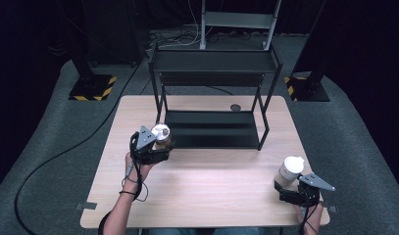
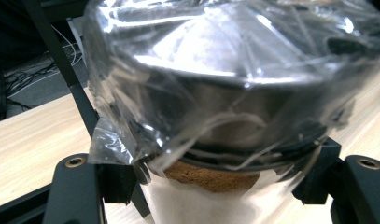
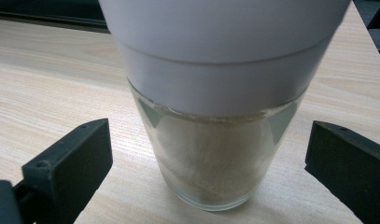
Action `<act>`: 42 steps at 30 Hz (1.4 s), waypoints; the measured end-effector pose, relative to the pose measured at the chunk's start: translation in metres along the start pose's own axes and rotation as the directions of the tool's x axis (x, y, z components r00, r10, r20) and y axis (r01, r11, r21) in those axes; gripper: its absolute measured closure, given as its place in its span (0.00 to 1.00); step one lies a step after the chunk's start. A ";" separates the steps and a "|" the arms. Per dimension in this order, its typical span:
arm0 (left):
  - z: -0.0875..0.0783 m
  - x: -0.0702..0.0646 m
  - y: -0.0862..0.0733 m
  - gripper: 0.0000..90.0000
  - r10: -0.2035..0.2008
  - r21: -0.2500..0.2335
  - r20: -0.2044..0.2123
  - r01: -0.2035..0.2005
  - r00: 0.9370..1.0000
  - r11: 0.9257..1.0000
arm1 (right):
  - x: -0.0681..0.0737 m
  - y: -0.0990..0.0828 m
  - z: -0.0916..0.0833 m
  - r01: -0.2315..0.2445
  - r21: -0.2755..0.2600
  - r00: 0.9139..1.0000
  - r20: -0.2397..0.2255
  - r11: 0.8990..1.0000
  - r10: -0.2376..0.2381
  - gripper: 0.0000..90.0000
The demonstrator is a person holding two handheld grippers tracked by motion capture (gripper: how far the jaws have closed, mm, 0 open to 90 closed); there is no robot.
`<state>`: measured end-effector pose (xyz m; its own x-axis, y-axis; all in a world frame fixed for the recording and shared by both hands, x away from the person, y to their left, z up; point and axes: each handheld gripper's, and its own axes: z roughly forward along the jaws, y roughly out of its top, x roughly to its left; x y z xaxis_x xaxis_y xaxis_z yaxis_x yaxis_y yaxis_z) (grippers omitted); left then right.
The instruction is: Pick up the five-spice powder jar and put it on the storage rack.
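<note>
Left tongs (image 1: pixel 160 147) clench a film-capped jar (image 1: pixel 162 133) beside the black rack (image 1: pixel 214 128), probably to shelve it. Right tongs (image 1: pixel 285 188) stand released around a white-lidded glass (image 1: pixel 290 171) on the bench (image 1: pixel 211 191).

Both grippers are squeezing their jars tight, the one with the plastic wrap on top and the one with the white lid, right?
Not both. The left gripper squeezes the wrapped jar, but the right gripper view shows the right gripper open, its jaws apart from the white-lidded jar.

Foil-topped jar (image 1: pixel 161 134) left, before shelf rack (image 1: pixel 214 128); white-lidded glass (image 1: pixel 288 171) right
</note>
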<state>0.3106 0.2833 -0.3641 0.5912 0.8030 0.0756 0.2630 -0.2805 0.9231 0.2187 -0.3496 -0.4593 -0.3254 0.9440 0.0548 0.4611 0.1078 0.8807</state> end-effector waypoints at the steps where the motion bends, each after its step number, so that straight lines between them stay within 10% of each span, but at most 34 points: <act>1: 0.000 0.001 0.001 0.34 0.003 0.001 0.002 -0.003 1.000 1.000 | 0.000 0.000 0.000 0.000 0.000 1.000 0.000 1.000 0.000 0.00; 42: 0.018 0.025 0.050 0.34 0.045 -0.016 0.029 -0.044 0.999 0.999 | -0.001 0.000 0.000 -0.001 -0.002 1.000 -0.002 1.000 0.001 0.00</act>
<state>0.3517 0.2800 -0.3229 0.6240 0.7742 0.1060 0.2239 -0.3071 0.9249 0.2189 -0.3503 -0.4596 -0.3266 0.9435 0.0562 0.4599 0.1067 0.8815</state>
